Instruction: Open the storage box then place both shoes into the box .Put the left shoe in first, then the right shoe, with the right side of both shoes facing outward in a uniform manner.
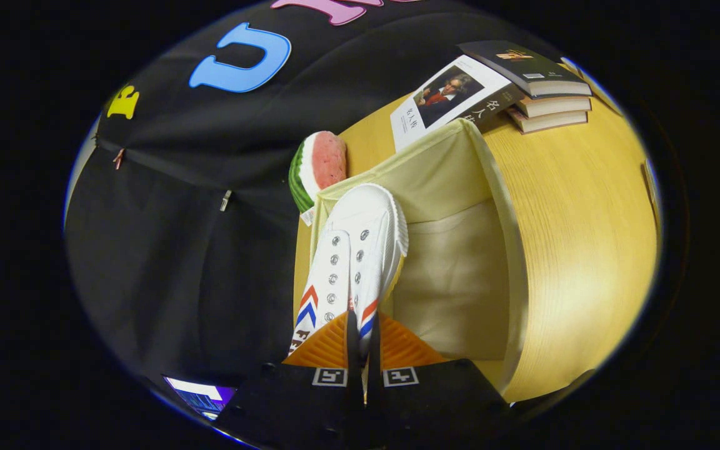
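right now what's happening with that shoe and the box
A person's hand-held gripper has its fingers closed on a white shoe, pinching its upper near the laces. The shoe hangs toe-forward over the near edge of the open storage box, whose beige inside looks bare. Beyond sit a watermelon toy and stacked books on the wooden table.

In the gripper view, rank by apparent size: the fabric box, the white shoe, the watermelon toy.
Largest to smallest as they look:
1. Pale yellow fabric storage box, open.
2. White canvas shoe with red and blue chevrons, held over the box by the hand-held gripper; nearness enlarges it.
3. Watermelon-slice toy, beyond the box, so true size is unsure.
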A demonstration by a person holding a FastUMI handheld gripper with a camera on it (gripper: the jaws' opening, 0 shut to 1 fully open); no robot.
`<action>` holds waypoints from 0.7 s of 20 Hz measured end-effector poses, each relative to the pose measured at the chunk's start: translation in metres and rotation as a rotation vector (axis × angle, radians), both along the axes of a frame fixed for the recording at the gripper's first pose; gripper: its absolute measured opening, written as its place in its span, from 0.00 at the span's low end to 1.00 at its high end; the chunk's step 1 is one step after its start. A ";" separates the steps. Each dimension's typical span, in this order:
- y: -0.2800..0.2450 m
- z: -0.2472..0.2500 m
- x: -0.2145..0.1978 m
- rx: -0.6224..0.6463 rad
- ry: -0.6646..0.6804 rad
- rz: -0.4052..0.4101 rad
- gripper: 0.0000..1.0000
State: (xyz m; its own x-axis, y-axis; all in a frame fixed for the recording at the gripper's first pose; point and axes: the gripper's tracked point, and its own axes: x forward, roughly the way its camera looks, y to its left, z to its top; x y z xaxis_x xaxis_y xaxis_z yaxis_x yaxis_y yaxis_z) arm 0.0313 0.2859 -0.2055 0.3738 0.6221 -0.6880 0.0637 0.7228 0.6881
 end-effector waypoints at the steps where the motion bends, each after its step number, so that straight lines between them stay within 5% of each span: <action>1: 0.003 -0.005 0.003 -0.008 0.002 -0.001 0.06; 8: 0.019 -0.013 0.008 0.000 -0.006 -0.005 0.14; 11: 0.002 0.011 0.013 -0.003 -0.100 -0.028 1.00; 14: -0.033 0.044 0.011 -0.032 -0.215 -0.044 0.99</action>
State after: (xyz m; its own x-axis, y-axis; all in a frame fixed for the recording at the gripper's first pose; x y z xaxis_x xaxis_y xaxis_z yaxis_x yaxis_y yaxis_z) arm 0.0421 0.2527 -0.1610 0.5405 0.5813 -0.6082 -0.0503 0.7439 0.6664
